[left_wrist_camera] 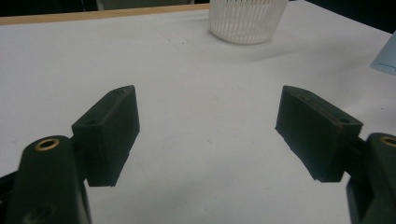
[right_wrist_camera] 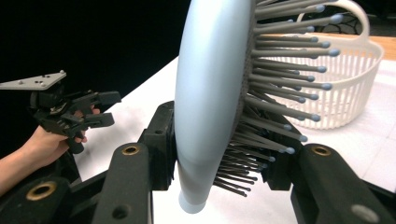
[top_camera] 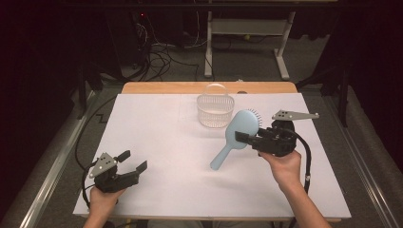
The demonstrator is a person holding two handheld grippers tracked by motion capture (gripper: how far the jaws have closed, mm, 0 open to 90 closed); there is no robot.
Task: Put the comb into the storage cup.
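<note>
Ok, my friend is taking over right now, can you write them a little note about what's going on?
Right gripper: shut on the blue hairbrush, jaws pinching its head, brush lifted off the table.
Left gripper: open, holding nothing, low over the white table at the near left.
White basket: upright at the far middle, beside the brush; looks empty.
Done: brush picked up.
Left: probably set the brush in the basket, then let go.

Open table (top_camera: 161, 142) between both hands — only the basket (top_camera: 215, 110) stands beyond.
</note>
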